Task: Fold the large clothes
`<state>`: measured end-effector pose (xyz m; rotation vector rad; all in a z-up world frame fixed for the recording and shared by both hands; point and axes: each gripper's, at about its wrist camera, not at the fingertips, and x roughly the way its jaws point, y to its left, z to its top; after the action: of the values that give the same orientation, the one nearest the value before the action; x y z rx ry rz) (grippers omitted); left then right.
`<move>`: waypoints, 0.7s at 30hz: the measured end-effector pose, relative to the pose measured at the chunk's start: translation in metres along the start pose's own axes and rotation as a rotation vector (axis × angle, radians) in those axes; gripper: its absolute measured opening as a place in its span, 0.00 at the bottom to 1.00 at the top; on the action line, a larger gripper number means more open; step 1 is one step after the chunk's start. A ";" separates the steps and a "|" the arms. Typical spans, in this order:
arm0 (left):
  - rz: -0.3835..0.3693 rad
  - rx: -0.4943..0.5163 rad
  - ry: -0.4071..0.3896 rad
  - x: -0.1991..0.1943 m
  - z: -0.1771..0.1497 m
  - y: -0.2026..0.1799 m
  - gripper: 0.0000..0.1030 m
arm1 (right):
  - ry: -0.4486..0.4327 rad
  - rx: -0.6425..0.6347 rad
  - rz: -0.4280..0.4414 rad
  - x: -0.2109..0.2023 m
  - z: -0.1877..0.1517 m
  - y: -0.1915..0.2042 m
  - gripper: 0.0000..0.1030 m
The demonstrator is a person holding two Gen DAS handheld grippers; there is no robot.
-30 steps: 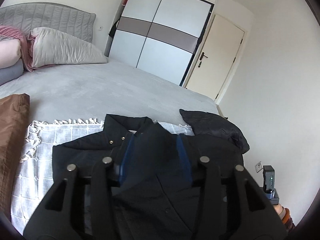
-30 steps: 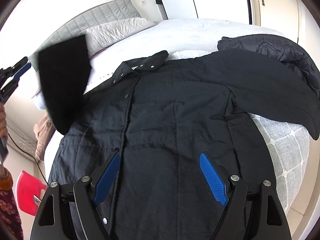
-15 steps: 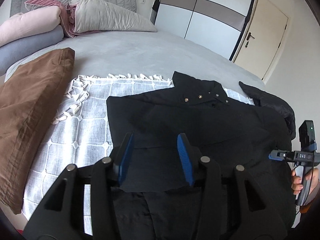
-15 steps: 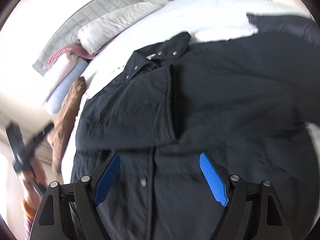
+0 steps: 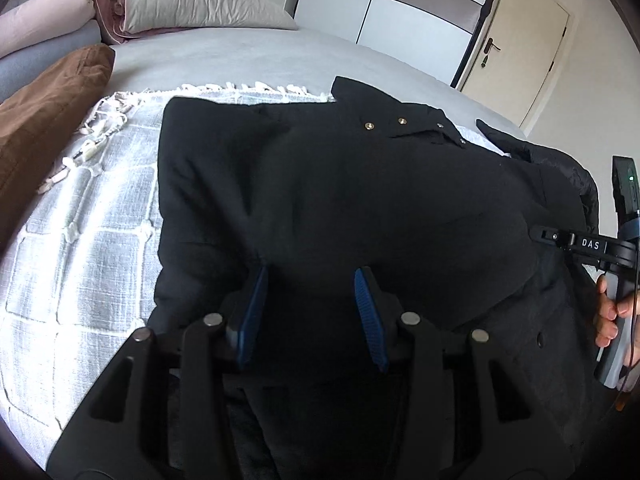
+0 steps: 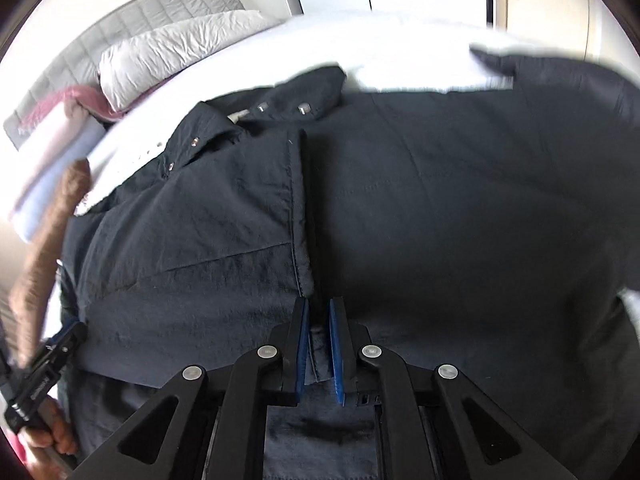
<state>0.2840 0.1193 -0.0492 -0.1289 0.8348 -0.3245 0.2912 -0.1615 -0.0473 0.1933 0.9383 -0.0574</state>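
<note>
While the right gripper (image 6: 319,312) points steeply down over the near part of the bed (image 5: 248,56), its jaws have just been closing and now stand narrow, pinching a ridge of dark cloth between the blue pads (image 6: 335,344). That cloth belongs to the black jacket (image 6: 460,208), which lies spread front-up across the near half of the bed. The ridge runs straight on from the pads into the edge of a sleeve (image 6: 192,220) that is folded in over the jacket's chest, its cuff ending just beyond the fingertips.

Seen from the left wrist, the left gripper (image 5: 310,276) hangs over the jacket's folded sleeve with its jaws about half open. Black cloth fills the gap between its blue pads (image 5: 370,320), but whether they press on it I cannot tell, since the cloth there is too dark to read. At the right edge of that view a hand (image 5: 612,312) holds the handle of the right gripper, whose black fingers reach onto the jacket from that side.

Under the jacket lies a white checked throw (image 5: 88,240) with a fringed far edge. Beyond the grippers, the jacket's collar (image 5: 400,120) with its metal snaps points towards the head of the bed. Another dark quilted garment (image 5: 560,168) lies just beside the jacket near the bed's right edge. A brown cushion (image 5: 44,120) rests along the left edge. Farther off, at the head of the bed, are a grey pillow (image 5: 192,4) and pink bedding (image 5: 48,4); behind stand a wardrobe (image 5: 400,8) and a cream door (image 5: 520,48).
</note>
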 end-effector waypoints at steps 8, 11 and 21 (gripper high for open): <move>-0.026 0.053 -0.005 -0.002 -0.005 -0.022 0.58 | -0.081 -0.136 0.166 -0.016 -0.001 0.047 0.60; -0.008 0.053 0.028 0.005 -0.017 -0.021 0.58 | 0.025 -0.152 0.016 0.018 -0.011 0.033 0.58; -0.030 -0.028 0.014 -0.061 -0.010 -0.051 0.82 | -0.019 0.038 0.064 -0.057 -0.028 -0.091 0.76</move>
<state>0.2268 0.0913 -0.0007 -0.1656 0.8522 -0.3418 0.2234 -0.2471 -0.0300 0.2575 0.9124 -0.0183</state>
